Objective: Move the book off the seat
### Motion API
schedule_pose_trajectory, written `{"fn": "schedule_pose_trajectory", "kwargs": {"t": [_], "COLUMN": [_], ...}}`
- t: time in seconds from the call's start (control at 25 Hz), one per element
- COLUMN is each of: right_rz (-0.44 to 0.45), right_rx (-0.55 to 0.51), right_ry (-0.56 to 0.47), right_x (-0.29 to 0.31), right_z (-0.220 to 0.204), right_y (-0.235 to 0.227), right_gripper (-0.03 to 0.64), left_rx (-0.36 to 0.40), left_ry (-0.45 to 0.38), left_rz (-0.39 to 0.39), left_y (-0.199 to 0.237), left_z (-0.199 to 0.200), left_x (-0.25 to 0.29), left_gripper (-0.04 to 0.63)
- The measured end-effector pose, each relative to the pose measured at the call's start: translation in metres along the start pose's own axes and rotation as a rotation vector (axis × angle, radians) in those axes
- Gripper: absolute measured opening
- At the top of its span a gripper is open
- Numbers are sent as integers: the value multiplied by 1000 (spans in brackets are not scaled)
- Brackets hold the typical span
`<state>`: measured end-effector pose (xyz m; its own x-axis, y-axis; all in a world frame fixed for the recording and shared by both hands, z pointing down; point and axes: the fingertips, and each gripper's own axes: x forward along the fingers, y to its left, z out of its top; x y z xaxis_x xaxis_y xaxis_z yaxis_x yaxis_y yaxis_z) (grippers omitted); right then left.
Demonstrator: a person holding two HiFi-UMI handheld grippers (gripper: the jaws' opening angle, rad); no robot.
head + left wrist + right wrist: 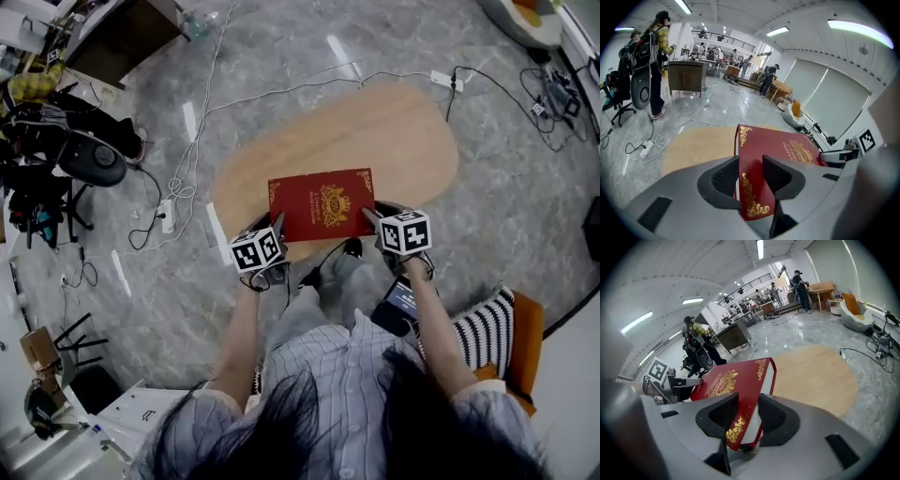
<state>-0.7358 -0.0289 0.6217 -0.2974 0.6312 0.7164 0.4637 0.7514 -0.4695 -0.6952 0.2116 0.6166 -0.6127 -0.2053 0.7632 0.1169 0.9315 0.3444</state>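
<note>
Left tool (277, 223), right tool (368, 217) angled down, clamping red book (322, 202)

Your book (322, 203) is a closed red hardcover with a gold crest and gold corner scrolls. It sits cover up at frame centre, over the wooden table's (394, 131) near edge. Your left gripper (278, 225) and right gripper (368, 217) each clamp one near corner.

Pale oval wooden table (403, 141) dead centre, standing on the grey marbled floor (309, 47). One white power strip (446, 81) lies on the floor just off the table's far right edge. A second white power strip (167, 216) lies off its left edge among looping white cables (183, 183). Black office chair (89, 161) further left, dark wooden cabinet (127, 37) beyond it. White lounge chair (520, 19) far right.
</note>
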Motion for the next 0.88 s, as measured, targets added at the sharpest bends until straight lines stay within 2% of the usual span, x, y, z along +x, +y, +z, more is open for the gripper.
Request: {"fn": "schedule_pose_trajectory", "kwargs": {"t": [0.4, 0.68, 0.88], "right_rz": [43, -3, -13], "right_rx": [103, 127, 169], "right_ry": [100, 168, 236], "right_x": [50, 76, 98], "right_z": [-27, -38, -63], "right_y": [-32, -59, -71], "right_gripper": [140, 138, 137], "left_rx": [-44, -88, -132], "left_ry": [103, 195, 306], "left_rz": [25, 27, 43], "left_y": [19, 30, 44], "left_z": [-30, -52, -83], "left_x": [48, 88, 110], "left_gripper": [163, 163, 163]}}
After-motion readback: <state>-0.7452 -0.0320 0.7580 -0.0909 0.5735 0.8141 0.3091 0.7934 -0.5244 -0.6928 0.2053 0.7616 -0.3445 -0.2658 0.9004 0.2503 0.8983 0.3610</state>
